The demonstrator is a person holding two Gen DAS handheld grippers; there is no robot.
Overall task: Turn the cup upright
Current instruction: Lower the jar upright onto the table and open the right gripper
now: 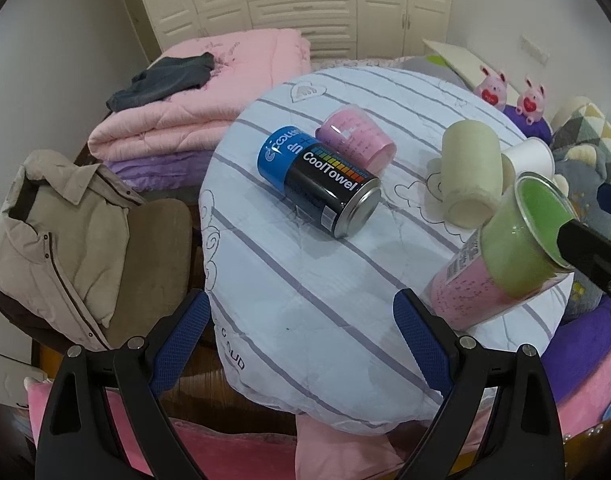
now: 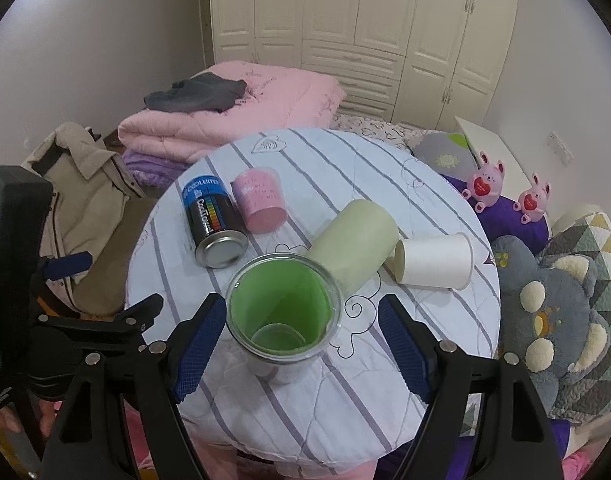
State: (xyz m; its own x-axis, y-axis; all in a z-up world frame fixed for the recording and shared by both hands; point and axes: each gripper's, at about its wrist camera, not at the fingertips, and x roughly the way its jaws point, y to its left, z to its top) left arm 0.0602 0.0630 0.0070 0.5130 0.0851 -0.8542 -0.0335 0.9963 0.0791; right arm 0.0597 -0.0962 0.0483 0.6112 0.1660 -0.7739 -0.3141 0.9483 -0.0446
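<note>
Fingers of the right gripper (image 2: 299, 346) stand spread around the green-lined cup (image 2: 283, 308), mouth up on the striped cushion (image 2: 345, 408), with a gap on the right side. Left gripper (image 1: 301, 344) hovers released, grasping nothing. Beyond lie a CoolTowel can (image 2: 213, 222), pink cup (image 2: 259, 200), cream mug (image 2: 355, 240) and white paper cup (image 2: 435, 262).

I see a clear glossy plastic cup (image 2: 283, 312) with a green lining, a shiny metal can (image 2: 213, 222), a matt paper cup (image 2: 435, 262), and quilted cloth over the worktop (image 2: 385, 392).
</note>
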